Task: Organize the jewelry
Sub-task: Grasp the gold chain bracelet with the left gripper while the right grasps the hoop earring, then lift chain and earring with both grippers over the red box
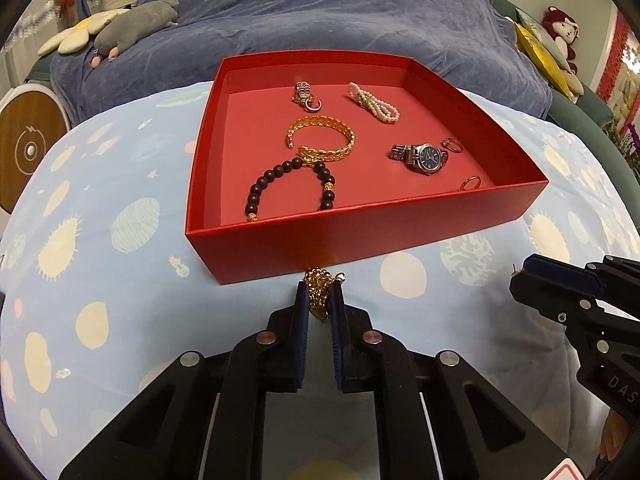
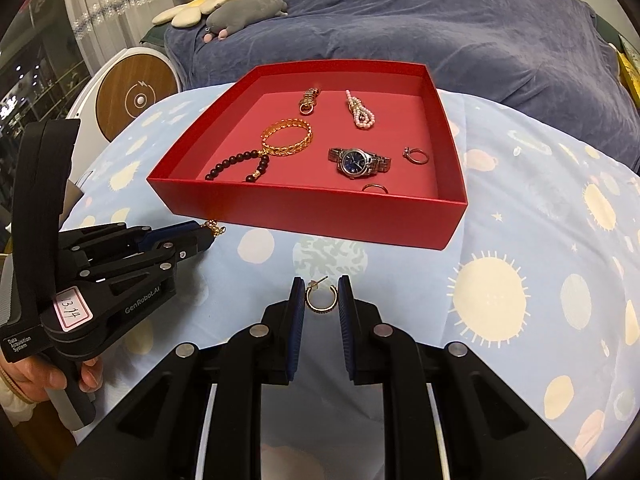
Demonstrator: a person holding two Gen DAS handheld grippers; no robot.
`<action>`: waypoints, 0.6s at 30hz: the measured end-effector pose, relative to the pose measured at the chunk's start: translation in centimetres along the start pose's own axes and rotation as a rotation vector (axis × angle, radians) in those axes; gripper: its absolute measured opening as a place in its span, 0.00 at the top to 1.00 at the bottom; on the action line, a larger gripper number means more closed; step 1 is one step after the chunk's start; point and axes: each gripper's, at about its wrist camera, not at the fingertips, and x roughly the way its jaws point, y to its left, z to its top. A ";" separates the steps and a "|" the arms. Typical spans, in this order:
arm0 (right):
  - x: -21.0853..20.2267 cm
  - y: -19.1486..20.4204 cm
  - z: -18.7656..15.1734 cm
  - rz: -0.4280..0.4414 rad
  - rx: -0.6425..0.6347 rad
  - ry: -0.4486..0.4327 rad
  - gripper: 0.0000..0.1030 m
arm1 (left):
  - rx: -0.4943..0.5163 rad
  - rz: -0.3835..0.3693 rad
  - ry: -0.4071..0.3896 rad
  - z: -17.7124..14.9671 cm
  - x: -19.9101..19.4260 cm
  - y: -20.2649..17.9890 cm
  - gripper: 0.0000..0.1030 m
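Note:
A red box (image 1: 360, 236) (image 2: 320, 220) on the blue patterned cloth holds a gold bangle (image 1: 322, 140), a dark bead bracelet (image 1: 292, 190), a pearl strand (image 1: 374, 102), a blue-faced watch (image 1: 422, 156), a small chain piece (image 1: 306, 94) and two rings (image 1: 452, 145). My left gripper (image 1: 320, 300) is shut on a gold chain (image 1: 319, 286) just in front of the box's near wall. My right gripper (image 2: 320, 294) is shut on a gold hoop earring (image 2: 320, 300), held between its pads; it also shows in the left wrist view (image 1: 528, 270).
A blue blanket-covered bed (image 1: 320, 12) with plush toys (image 1: 132, 24) lies behind the box. A round white and wood device (image 2: 136, 96) stands at the left. More toys (image 1: 560, 32) sit at the far right.

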 end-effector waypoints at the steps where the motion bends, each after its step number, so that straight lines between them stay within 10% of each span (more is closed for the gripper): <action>1: 0.0 0.0 0.0 0.000 0.001 -0.001 0.84 | 0.000 -0.007 0.002 0.0 -0.1 0.0 0.94; 18: -1.5 -0.3 1.4 0.012 0.016 -0.047 0.84 | -0.029 -0.165 -0.105 2.0 -6.2 -0.4 0.98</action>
